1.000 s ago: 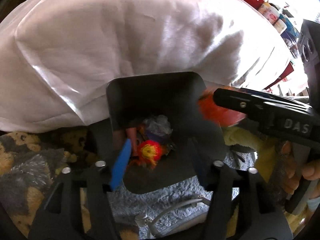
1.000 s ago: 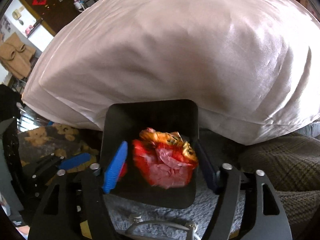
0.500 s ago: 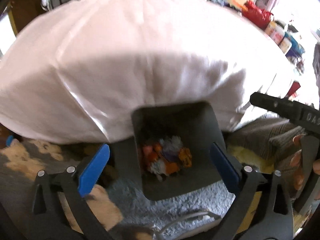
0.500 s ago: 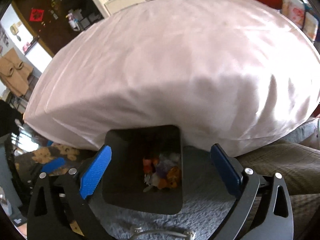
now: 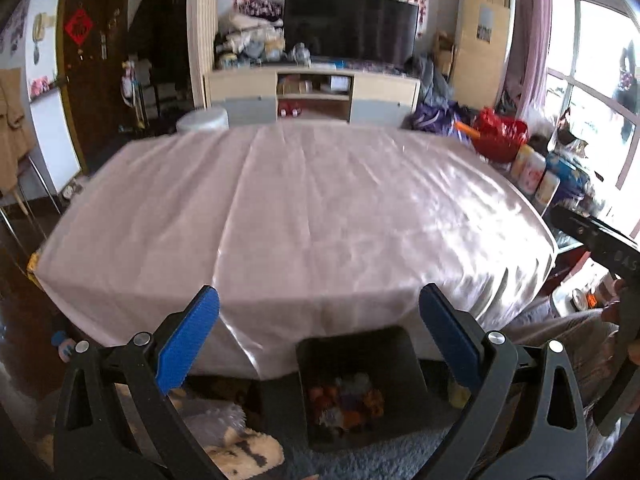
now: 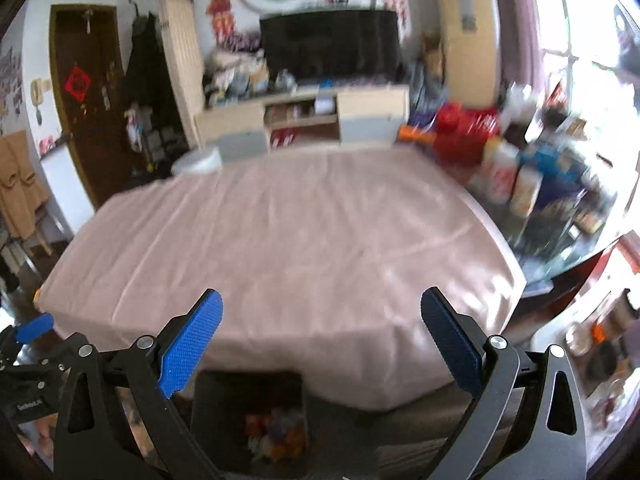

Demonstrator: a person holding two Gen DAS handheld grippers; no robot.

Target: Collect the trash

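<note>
A dark square bin (image 5: 396,350) stands on the floor against the table's near edge, with crumpled orange, red and grey trash (image 5: 348,398) in its bottom. It also shows in the right wrist view (image 6: 212,408), with the trash (image 6: 276,432) inside. My left gripper (image 5: 320,334) is open and empty, raised above the bin. My right gripper (image 6: 322,338) is open and empty, also raised, to the right of the left one. The table (image 5: 312,208) carries a bare pink cloth.
A TV cabinet (image 5: 312,92) and stacked clutter stand behind the table. Red bags and bottles (image 5: 516,148) crowd the right side. A plush rug with a bear pattern (image 5: 240,452) lies left of the bin. The right gripper's body (image 5: 600,244) shows at the right edge.
The right gripper let its red-orange wrapper drop into the bin and opened. The left gripper also opened. Both grippers rose and pulled back, so the whole tabletop and room now show.
</note>
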